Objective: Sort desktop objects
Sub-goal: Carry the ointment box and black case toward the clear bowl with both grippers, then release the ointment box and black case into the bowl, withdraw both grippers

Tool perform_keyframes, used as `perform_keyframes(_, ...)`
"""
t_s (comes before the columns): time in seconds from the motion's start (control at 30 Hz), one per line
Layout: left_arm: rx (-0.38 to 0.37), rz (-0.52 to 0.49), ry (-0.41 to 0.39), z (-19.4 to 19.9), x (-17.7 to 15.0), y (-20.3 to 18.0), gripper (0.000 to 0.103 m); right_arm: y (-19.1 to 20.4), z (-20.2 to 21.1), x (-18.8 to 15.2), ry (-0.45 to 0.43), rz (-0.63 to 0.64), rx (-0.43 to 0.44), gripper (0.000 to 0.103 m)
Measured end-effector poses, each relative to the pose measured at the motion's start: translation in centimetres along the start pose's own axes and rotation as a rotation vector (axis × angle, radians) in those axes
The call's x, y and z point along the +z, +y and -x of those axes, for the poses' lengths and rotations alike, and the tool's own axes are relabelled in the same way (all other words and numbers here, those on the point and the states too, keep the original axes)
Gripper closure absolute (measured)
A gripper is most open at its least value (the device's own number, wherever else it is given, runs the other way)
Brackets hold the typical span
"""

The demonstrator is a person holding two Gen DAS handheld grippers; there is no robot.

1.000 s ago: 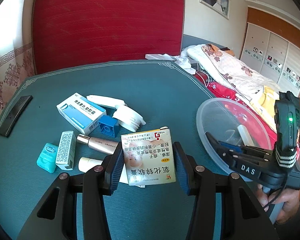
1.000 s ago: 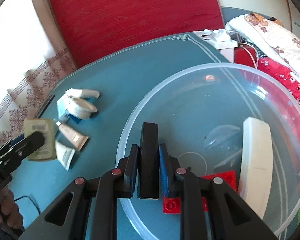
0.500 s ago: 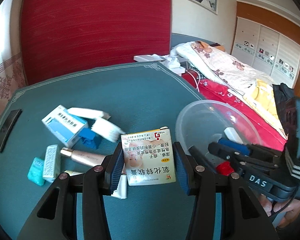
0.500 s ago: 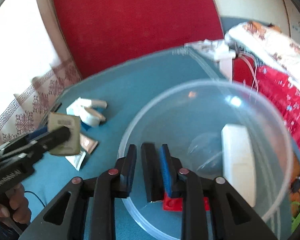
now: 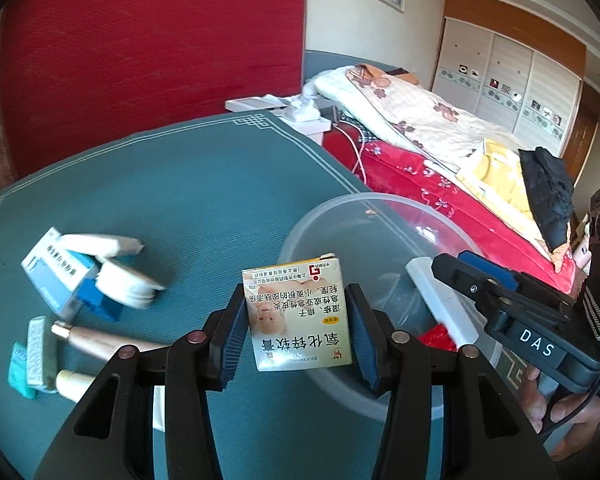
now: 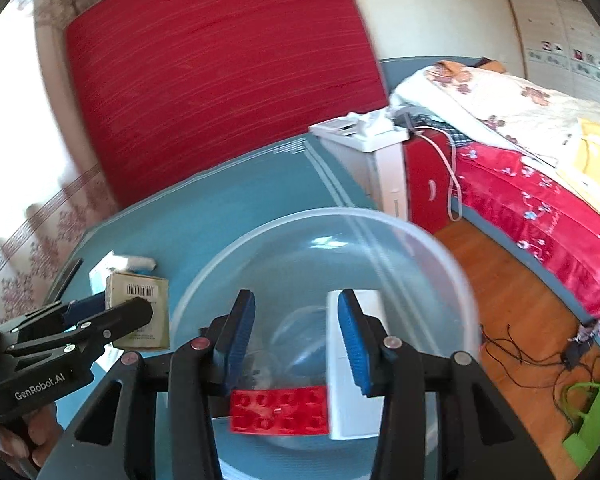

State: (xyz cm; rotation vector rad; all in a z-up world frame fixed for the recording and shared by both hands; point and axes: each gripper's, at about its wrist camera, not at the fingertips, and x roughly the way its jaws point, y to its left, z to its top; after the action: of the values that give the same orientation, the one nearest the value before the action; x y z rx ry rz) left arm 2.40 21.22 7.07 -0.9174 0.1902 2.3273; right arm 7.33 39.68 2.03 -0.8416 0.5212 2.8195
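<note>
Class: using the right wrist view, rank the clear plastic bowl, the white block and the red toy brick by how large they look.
1. Clear plastic bowl, by far.
2. White block, partly hidden behind a gripper finger.
3. Red toy brick, close to the block in size, so these two are unsure.

Teal table with clear bowl, scattered boxes, tubes.

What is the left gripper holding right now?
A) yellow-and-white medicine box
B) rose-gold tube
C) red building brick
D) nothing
A: the left gripper is clamped on both sides of the yellow-and-white medicine box, held beside the clear bowl.
</note>
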Motion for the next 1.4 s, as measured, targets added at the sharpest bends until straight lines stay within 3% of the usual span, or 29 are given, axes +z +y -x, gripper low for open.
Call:
perform_keyframes(0.4,-0.042,-0.069,0.007,-2.8,1.5,-2.9,0.052,-0.9,-0.1,0.7,-0.013,-0.023,-0.027,0.055)
perform_keyframes(0.53,-0.052,-0.049,0.014,-2.8,1.2,-2.4,0.039,-1.0,0.1,0.6,-0.017,-0.027,-0.033,0.051)
perform_keyframes(0.73,-0.054,-0.014,0.001,-1.7,0.9,-1.4,0.038,-0.8,0.1,0.4,-0.011,-0.034,-0.035,0.045)
perform_keyframes(1.07,-0.027,0.047,0.008,-0.9,0.0,0.7,0.038,0.3,0.6,0.2,-0.018,-0.018,-0.016,0.040)
perform_keyframes(1.4,0.053,0.076,-0.006,0.5,-0.9,3.4,0.038,3.1,0.6,-0.4,-0.009,0.025,0.043,0.038)
